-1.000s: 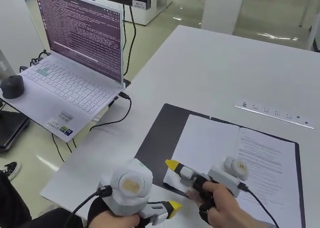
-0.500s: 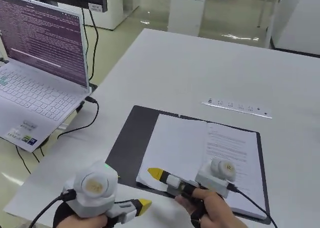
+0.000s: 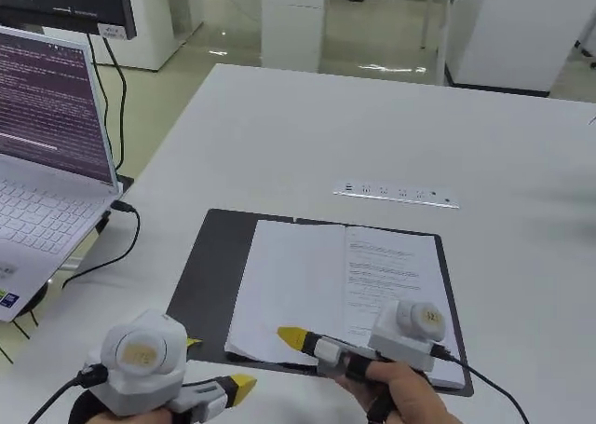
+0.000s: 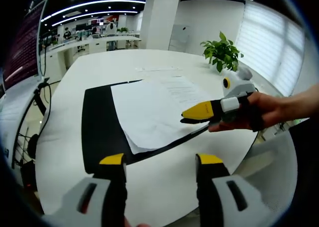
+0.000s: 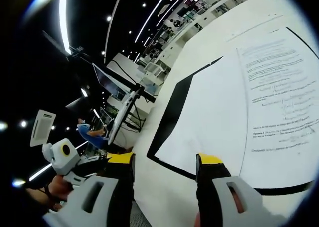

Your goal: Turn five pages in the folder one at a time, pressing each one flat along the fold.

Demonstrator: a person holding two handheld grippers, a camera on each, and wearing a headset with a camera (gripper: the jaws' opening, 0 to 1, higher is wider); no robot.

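Folder (image 3: 212, 277) open flat on the bench (image 3: 326, 126), just ahead of both grippers. Fingers of left gripper (image 3: 237, 385) and right gripper (image 3: 293, 337) apart, holding nothing, the right above the blank page (image 3: 289, 289) at its near edge. Probably light, limp, slippery sheets: best pinched gently at the free outer corner of the printed page (image 3: 391, 270).

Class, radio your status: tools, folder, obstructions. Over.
Left tool open, short of folder; right tool open, over its near edge. Folder lies open. Power strip beyond it.

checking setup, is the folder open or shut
Open: the folder lies spread flat on the table, its black inside bare on the left, a blank page and a printed page side by side.
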